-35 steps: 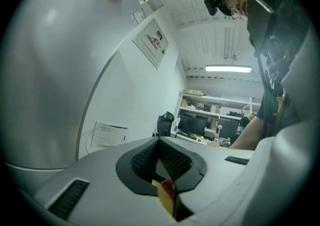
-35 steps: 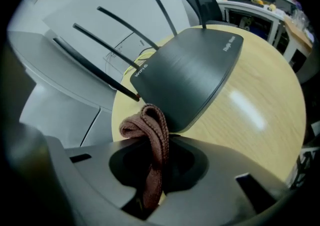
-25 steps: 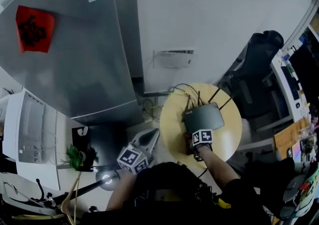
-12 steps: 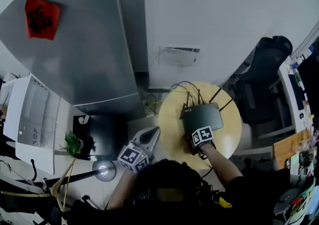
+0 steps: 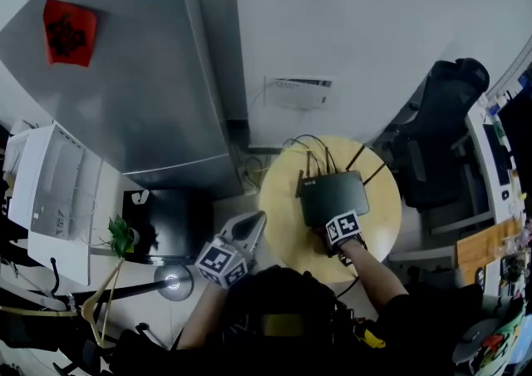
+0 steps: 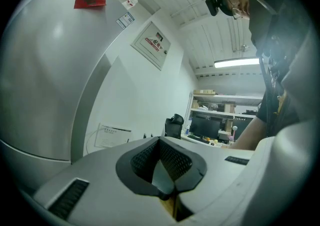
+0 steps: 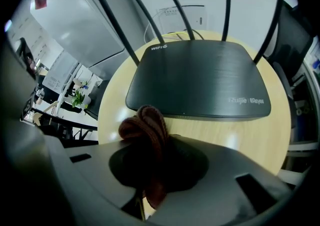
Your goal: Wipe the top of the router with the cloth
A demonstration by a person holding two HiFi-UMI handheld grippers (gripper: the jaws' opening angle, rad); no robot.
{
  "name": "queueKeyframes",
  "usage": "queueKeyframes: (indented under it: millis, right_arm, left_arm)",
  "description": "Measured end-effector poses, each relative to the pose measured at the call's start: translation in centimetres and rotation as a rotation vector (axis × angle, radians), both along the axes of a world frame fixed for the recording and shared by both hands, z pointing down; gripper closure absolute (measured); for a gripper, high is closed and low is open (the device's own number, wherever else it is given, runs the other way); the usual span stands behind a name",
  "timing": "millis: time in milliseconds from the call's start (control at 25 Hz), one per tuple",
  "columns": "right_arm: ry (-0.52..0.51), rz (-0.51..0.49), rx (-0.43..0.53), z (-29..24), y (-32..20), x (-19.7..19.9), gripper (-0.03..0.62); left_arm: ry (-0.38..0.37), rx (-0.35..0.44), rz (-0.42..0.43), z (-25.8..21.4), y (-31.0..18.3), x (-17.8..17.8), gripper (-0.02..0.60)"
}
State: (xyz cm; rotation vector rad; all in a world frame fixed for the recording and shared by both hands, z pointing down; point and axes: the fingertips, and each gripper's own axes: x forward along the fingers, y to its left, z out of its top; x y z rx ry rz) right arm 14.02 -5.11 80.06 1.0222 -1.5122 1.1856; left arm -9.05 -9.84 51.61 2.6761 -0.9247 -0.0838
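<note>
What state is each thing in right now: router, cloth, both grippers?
router: flat on the round table, antennas up, top uncovered.
cloth: bunched in the right gripper, just short of the router's near edge.
right gripper: shut on the cloth.
left gripper: shut, empty, held off the table's left side.

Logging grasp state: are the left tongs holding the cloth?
No: the left gripper view shows the left tongs closed on nothing, and the cloth sits bunched in the right tongs.
</note>
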Motion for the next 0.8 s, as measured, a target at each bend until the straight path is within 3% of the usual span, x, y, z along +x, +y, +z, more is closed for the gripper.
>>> queueKeyframes:
  millis: [800]
  right_arm:
    - [-0.007, 0.062, 0.044, 0.2, -0.2, 7.7, 0.531]
  left_arm:
    - [-0.065, 0.032, 0.027, 0.2, 1.5, 5.5, 0.581]
